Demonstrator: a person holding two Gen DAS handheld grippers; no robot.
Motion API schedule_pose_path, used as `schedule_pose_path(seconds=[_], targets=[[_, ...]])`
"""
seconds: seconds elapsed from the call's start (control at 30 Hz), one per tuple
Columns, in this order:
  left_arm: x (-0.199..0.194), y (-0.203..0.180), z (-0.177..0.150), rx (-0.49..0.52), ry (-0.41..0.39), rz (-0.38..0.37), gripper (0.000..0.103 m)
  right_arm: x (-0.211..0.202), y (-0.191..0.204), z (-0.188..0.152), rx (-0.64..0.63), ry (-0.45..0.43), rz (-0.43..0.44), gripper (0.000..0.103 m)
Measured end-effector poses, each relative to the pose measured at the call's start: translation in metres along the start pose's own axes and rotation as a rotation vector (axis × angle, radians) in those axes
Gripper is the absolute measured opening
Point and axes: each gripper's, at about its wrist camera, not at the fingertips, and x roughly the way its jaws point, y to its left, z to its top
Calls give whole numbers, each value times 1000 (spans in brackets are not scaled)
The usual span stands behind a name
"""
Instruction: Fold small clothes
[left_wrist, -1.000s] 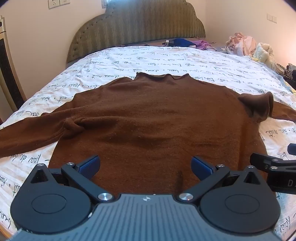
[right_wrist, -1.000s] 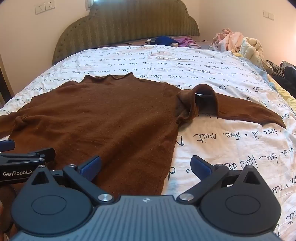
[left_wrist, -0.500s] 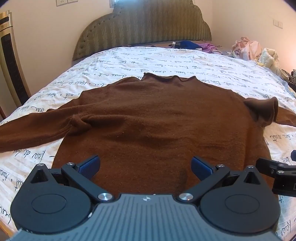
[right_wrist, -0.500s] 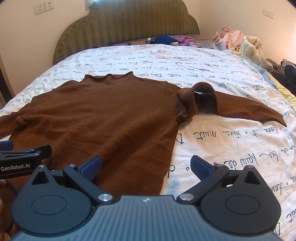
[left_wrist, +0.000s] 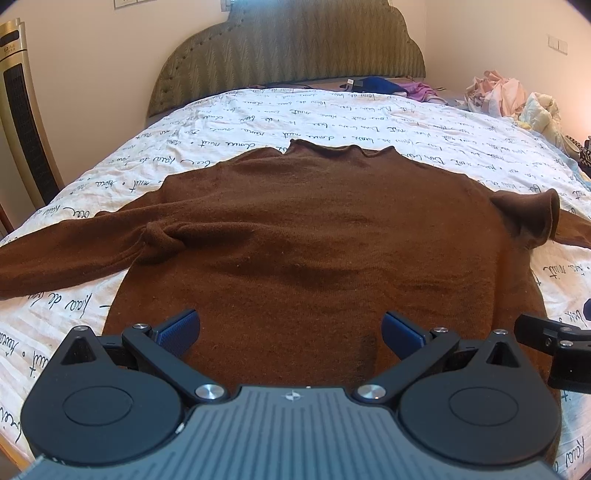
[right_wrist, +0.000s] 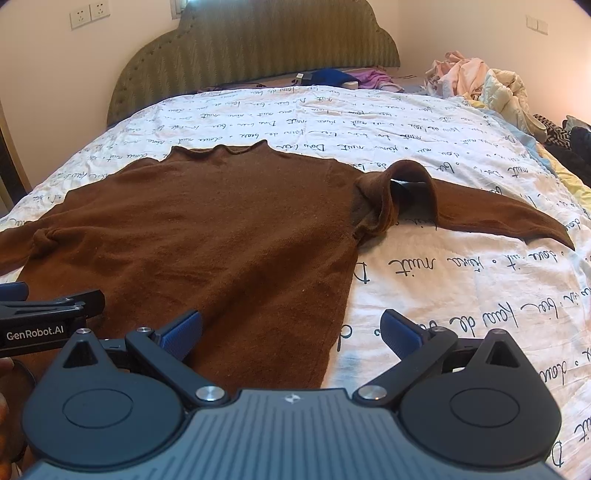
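Observation:
A brown sweater (left_wrist: 314, 251) lies flat on the bed, collar away from me, both sleeves spread out; it also shows in the right wrist view (right_wrist: 221, 229). Its right sleeve (right_wrist: 480, 206) is bunched into a raised loop at the shoulder. Its left sleeve (left_wrist: 66, 254) has a twist near the armpit. My left gripper (left_wrist: 290, 332) is open and empty above the hem's middle. My right gripper (right_wrist: 290, 332) is open and empty above the hem's right corner. Each gripper shows at the edge of the other's view.
The bed has a white sheet with black script (right_wrist: 461, 280) and a green padded headboard (left_wrist: 288, 55). Loose clothes are piled at the far right (right_wrist: 476, 81), and blue and purple items (left_wrist: 384, 86) lie near the headboard. A gold tower appliance (left_wrist: 22, 110) stands left of the bed.
Both grippers have stayed open. The left gripper's view has shifted slightly left and back, showing more of the left sleeve. The sweater has not moved.

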Motion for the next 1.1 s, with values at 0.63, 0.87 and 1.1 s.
schedule_pose_path(seconds=[0.63,0.87,1.1], targets=[[5,2,0,0,20,5,103,1,0,-1,-4,11,13,103],[5,3,-1,1,20,9,103,2,1,-1,-14,15,18,103],[6,3,-1,2,20,10,103,2,2,-1,-15,17,18,103]])
